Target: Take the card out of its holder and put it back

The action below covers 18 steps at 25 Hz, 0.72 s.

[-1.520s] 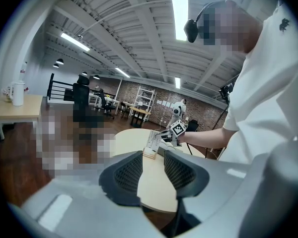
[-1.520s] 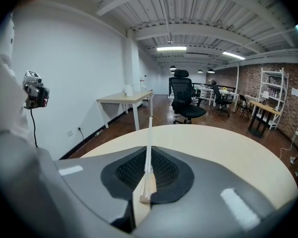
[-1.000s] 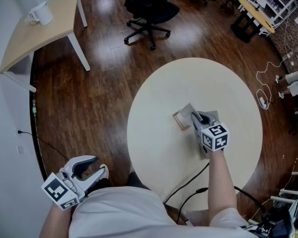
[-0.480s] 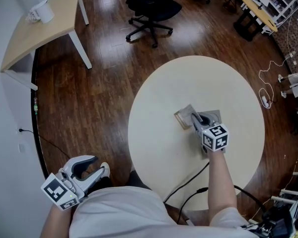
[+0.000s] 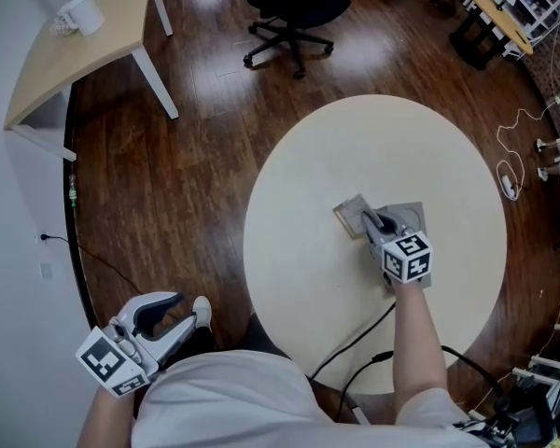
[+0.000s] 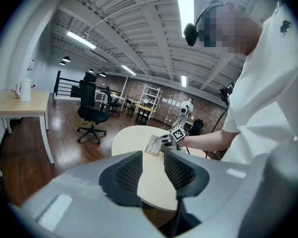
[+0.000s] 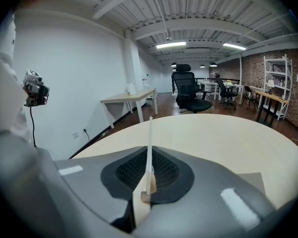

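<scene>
The card (image 7: 149, 150) is thin and pale with a tan lower edge. It stands upright over the round table (image 5: 299, 269), pinched between the pressed-together jaws of the right gripper (image 5: 368, 219) — just as a second earlier. Its print is too small to read. The left gripper (image 6: 153, 163) hangs by the person's waist, jaws slightly spread and empty.

Thin pale rectangular card (image 7: 149, 133), upright and seen edge-on, pinched between the closed fingers (image 7: 165, 171) of the right gripper (image 7: 149, 157), its lower edge at a small light wooden holder (image 7: 146, 196), over the round cream desk (image 7: 213, 138).
</scene>
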Motion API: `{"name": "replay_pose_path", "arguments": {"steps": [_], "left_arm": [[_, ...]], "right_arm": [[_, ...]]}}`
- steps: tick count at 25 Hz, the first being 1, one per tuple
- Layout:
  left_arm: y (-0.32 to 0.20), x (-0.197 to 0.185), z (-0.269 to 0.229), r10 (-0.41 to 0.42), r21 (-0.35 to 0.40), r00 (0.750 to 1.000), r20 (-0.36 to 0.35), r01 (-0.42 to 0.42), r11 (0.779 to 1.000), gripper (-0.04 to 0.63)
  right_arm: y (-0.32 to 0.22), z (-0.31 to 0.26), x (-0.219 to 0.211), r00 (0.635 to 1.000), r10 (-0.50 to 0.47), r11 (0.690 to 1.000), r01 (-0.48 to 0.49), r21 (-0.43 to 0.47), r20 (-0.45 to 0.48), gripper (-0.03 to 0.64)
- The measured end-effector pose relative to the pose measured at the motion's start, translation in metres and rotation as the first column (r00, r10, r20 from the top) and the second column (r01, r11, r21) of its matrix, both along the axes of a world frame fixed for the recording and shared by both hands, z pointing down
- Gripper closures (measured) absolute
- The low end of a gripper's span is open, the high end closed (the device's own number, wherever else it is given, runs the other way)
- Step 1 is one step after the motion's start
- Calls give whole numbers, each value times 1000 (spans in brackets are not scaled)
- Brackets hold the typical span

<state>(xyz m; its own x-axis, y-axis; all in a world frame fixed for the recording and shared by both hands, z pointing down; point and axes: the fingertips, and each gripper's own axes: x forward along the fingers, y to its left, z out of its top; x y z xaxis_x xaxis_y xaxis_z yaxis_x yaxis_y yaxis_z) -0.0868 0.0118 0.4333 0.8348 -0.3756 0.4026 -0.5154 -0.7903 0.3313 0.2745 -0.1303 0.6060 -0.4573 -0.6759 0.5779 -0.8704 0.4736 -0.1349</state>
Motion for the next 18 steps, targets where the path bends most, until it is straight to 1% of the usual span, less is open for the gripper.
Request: {"name": "replay_pose_path", "arguments": {"steps": [3, 6, 8, 9, 11, 14, 16, 18], "left_arm": [[-1, -2, 2, 4, -9, 1000, 5, -4, 1000, 454], [-2, -1, 3, 25, -12, 1000, 3, -25, 1000, 454], [-3, -1, 3, 45, -9, 999, 0, -45, 999, 454], [-4, -1, 3, 56, -5, 998, -2, -56, 998, 454], [-7, -4, 0, 81, 10, 997, -5, -81, 997, 454], [-11, -12, -8, 125, 45, 992, -17, -124, 991, 454], [-12, -21, -13, 157, 72, 987, -31, -155, 985, 454], [-12, -34, -16, 190, 97, 981, -43, -186, 978, 454]], "right_arm": [[-3, 0, -1, 1000, 9, 1000, -9, 7, -10, 592], [-6, -5, -1, 999, 42, 999, -42, 27, -14, 578], [-6, -10, 1, 997, 76, 996, -75, 40, -25, 519], [-5, -14, 4, 995, 97, 994, -95, 48, -40, 480], [0, -26, 10, 985, 151, 987, -146, 69, -83, 453], [19, -50, 15, 958, 250, 965, -235, 112, -142, 415], [38, -68, 4, 943, 292, 953, -272, 137, -158, 405], [59, -85, -22, 940, 309, 946, -287, 150, -146, 405]]}}
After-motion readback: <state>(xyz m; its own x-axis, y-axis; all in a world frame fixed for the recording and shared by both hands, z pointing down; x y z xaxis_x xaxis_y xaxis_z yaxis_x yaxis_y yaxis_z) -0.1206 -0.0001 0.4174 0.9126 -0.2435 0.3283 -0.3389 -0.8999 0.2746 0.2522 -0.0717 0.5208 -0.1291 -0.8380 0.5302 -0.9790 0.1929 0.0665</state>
